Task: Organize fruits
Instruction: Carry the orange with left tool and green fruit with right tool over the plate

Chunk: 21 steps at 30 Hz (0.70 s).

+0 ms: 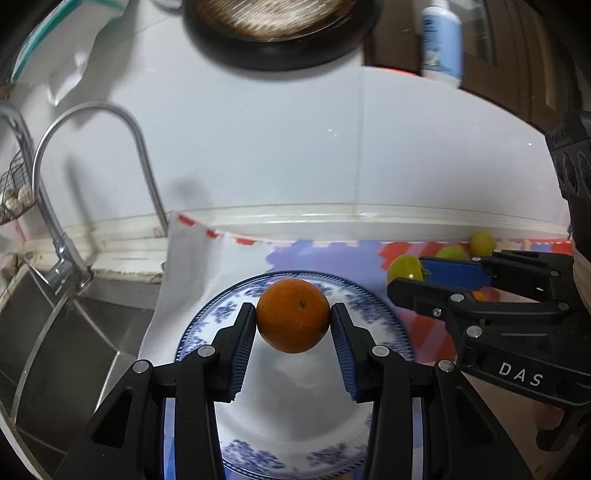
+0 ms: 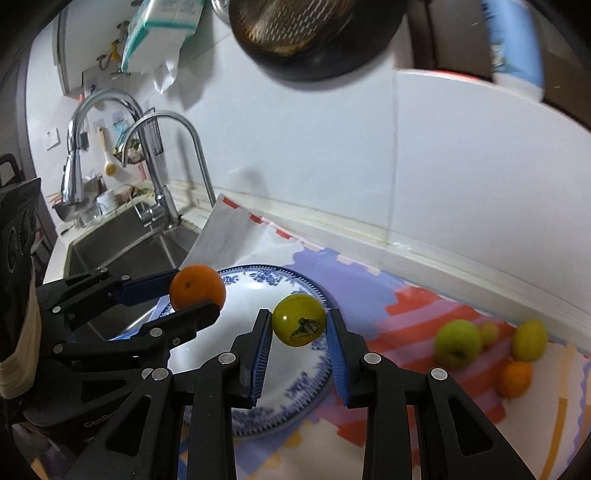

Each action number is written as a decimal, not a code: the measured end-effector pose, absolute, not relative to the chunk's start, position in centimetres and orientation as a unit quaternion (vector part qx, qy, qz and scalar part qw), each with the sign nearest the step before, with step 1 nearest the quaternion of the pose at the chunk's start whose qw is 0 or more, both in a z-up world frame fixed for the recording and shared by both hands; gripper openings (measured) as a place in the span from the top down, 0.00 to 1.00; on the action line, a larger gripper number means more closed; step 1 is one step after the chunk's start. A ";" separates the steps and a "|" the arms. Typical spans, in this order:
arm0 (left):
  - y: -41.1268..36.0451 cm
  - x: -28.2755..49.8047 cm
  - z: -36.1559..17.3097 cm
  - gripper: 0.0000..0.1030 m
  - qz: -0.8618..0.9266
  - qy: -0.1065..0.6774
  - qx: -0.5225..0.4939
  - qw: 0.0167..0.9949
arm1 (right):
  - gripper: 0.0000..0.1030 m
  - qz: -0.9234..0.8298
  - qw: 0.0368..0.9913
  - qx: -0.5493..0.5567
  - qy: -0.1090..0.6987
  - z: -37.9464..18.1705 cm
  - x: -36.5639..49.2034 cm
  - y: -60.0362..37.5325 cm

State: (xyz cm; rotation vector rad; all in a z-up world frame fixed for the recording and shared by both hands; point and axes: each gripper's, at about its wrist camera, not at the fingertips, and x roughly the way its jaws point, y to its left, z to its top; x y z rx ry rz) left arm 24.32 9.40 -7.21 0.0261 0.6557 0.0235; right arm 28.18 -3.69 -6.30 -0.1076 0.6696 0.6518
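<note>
My left gripper (image 1: 293, 314) is shut on an orange (image 1: 293, 320) and holds it in the air over the blue-and-white plate (image 1: 207, 325). In the right wrist view that orange (image 2: 197, 287) shows at the left, between the left gripper's fingers. My right gripper (image 2: 298, 320) is shut on a yellow-green tomato (image 2: 298, 319) with a dried stem, above the right part of the plate (image 2: 295, 391). From the left wrist view the right gripper (image 1: 406, 278) reaches in at the right with the tomato (image 1: 404, 267) at its tip.
Loose fruit lies on the patterned cloth (image 2: 406, 306) at the right: a green apple (image 2: 458, 343), a yellow fruit (image 2: 530, 339), a small orange (image 2: 515, 378). A steel sink (image 1: 55, 332) and tap (image 1: 92, 110) are at the left. A dark pan (image 1: 273, 33) hangs on the white tiled wall.
</note>
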 end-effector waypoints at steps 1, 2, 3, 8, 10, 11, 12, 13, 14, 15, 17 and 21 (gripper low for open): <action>9.9 24.5 -7.5 0.60 0.016 0.326 0.008 0.945 | 0.70 0.319 0.887 -0.052 0.329 -6.7 28.6 -3.2; 10.5 24.8 -7.8 0.60 0.019 0.330 0.001 0.944 | 0.70 0.322 0.883 -0.055 0.337 -7.0 28.9 -2.6; 11.0 25.1 -8.1 0.60 0.022 0.335 -0.004 0.942 | 0.70 0.325 0.879 -0.056 0.344 -7.6 29.4 -2.0; 12.6 26.2 -9.7 0.60 0.036 0.359 -0.019 0.933 | 0.70 0.331 0.865 -0.062 0.372 -9.7 30.9 -0.1; 12.9 26.7 -10.4 0.60 0.038 0.369 -0.022 0.929 | 0.70 0.332 0.861 -0.065 0.381 -10.4 31.4 0.5; 13.1 27.0 -10.8 0.60 0.041 0.375 -0.022 0.926 | 0.70 0.332 0.859 -0.066 0.385 -10.7 31.6 0.8; 13.3 27.2 -11.2 0.60 0.043 0.380 -0.023 0.924 | 0.70 0.333 0.857 -0.067 0.387 -10.9 31.7 1.0; 13.4 27.3 -11.5 0.60 0.043 0.384 -0.025 0.922 | 0.70 0.332 0.855 -0.071 0.391 -11.2 31.9 1.3; 13.4 27.3 -11.7 0.60 0.044 0.386 -0.026 0.921 | 0.70 0.333 0.854 -0.073 0.393 -11.4 32.0 1.4; 13.4 27.4 -12.0 0.60 0.046 0.390 -0.026 0.919 | 0.70 0.333 0.853 -0.075 0.395 -11.6 32.0 1.6; 13.5 27.4 -12.4 0.60 0.045 0.394 -0.026 0.918 | 0.70 0.334 0.850 -0.080 0.399 -11.7 31.9 1.8; 13.4 27.4 -12.8 0.60 0.048 0.399 -0.026 0.915 | 0.70 0.333 0.847 -0.083 0.406 -12.2 32.1 2.0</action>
